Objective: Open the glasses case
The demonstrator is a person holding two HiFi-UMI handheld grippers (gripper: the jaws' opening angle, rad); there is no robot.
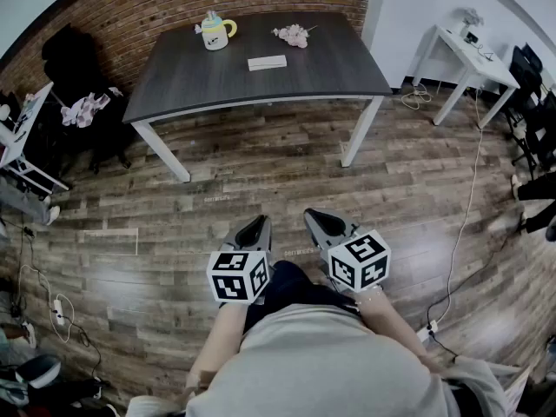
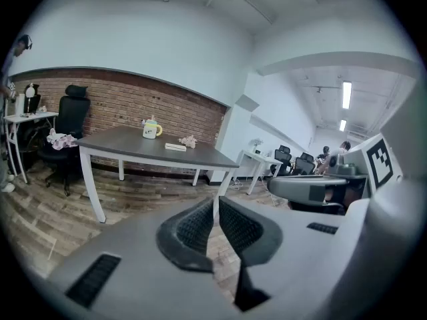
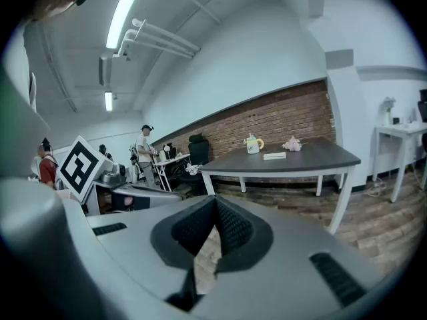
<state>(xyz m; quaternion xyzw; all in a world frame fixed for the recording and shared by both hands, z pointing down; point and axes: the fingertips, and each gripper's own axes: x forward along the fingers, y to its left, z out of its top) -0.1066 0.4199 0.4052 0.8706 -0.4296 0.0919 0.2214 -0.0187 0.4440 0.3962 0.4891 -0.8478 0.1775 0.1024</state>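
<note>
The glasses case [image 1: 267,62] is a flat white oblong lying closed on the dark table [image 1: 339,72], far ahead of me. It also shows small in the left gripper view [image 2: 175,147] and the right gripper view [image 3: 274,156]. My left gripper [image 1: 252,231] and right gripper [image 1: 326,224] are held close to my body over the wooden floor, well short of the table. Both point toward it, slightly downward. The left gripper [image 2: 215,202] has its jaws together with nothing between them. So does the right gripper [image 3: 215,202].
A cup with a yellow handle [image 1: 215,33] and a pink flower bundle [image 1: 293,34] stand behind the case. A white desk [image 1: 469,55] and black chairs [image 1: 532,102] are at the right, an office chair [image 1: 65,55] at the left. A cable [image 1: 469,207] runs across the floor.
</note>
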